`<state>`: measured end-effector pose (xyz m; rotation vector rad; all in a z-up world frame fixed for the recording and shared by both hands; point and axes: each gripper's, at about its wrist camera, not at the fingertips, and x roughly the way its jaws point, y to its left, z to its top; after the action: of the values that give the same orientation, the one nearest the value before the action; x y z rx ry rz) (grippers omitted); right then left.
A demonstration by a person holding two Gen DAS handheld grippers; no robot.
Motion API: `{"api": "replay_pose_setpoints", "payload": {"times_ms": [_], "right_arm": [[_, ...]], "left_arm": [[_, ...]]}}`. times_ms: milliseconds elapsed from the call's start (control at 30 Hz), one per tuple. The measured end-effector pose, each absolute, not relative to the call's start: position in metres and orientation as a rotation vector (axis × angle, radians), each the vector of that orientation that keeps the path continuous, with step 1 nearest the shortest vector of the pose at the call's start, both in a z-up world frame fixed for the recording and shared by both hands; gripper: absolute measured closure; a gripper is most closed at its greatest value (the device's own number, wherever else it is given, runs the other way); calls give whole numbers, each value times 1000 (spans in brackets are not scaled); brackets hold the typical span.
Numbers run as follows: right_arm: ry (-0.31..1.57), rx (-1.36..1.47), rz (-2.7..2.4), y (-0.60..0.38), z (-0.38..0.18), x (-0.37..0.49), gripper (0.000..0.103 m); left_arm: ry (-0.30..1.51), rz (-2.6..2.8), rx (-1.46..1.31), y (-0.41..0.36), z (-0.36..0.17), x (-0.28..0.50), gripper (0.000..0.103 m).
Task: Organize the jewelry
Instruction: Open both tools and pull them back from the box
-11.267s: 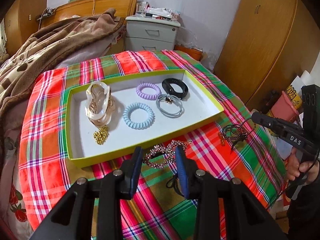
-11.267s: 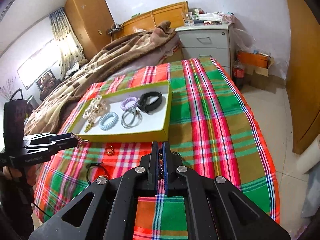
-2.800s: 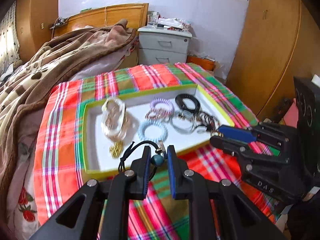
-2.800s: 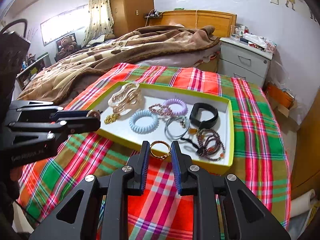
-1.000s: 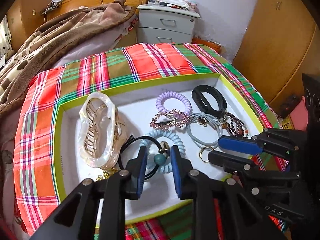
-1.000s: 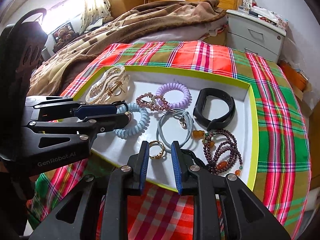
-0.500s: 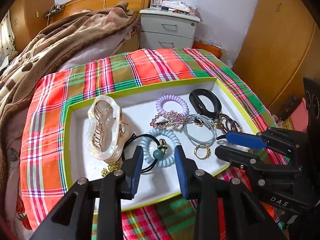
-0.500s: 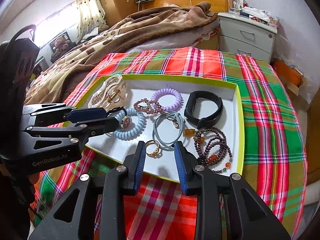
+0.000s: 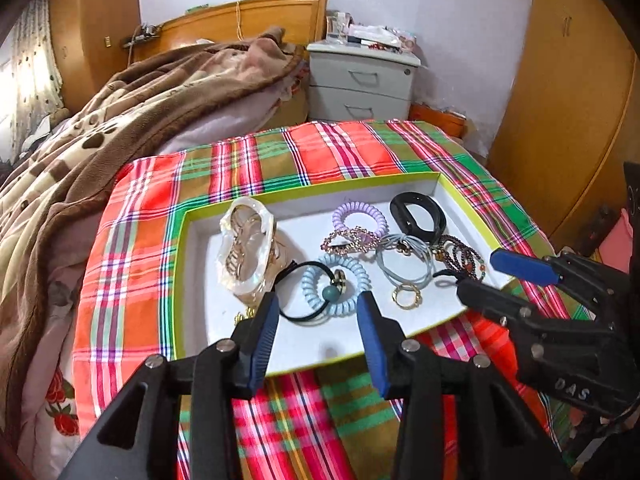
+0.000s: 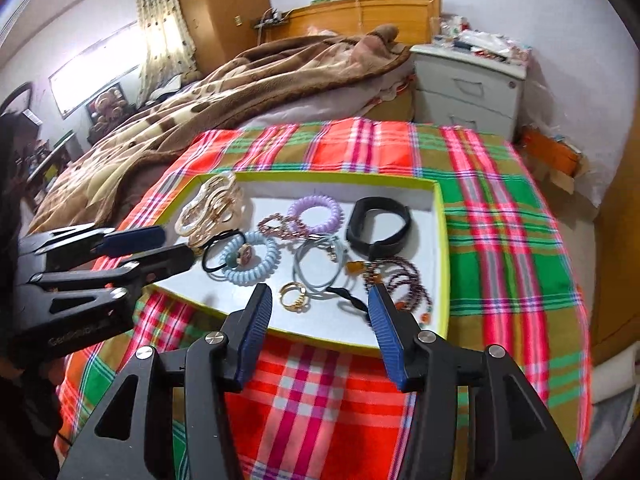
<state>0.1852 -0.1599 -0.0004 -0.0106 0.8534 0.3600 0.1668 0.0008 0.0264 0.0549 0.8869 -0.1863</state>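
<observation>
A shallow tray with a yellow-green rim lies on the plaid cloth and holds the jewelry. My left gripper is open and empty, pulled back over the tray's near edge. In front of it lies the black hair tie with a teal bead across a light-blue coil tie. My right gripper is open and empty above the near rim. The gold ring lies on the tray floor just beyond it.
The tray also holds a pearly claw clip, a lilac coil tie, a black band, a grey tie and a dark bead bracelet. A brown blanket and a grey nightstand stand behind.
Both grippers have opened wide and drawn back toward the near edge. The black hair tie and the gold ring, held 1 s ago, now lie loose in the tray.
</observation>
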Motion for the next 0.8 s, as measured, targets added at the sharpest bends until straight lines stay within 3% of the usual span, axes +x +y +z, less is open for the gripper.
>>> {"api": "replay_pose_setpoints", "payload": {"times_ms": [800], "right_arm": [[709,-8,218,-170,30,107,52]], "left_arm": [[765,44,40,-14,33,68,60]]}}
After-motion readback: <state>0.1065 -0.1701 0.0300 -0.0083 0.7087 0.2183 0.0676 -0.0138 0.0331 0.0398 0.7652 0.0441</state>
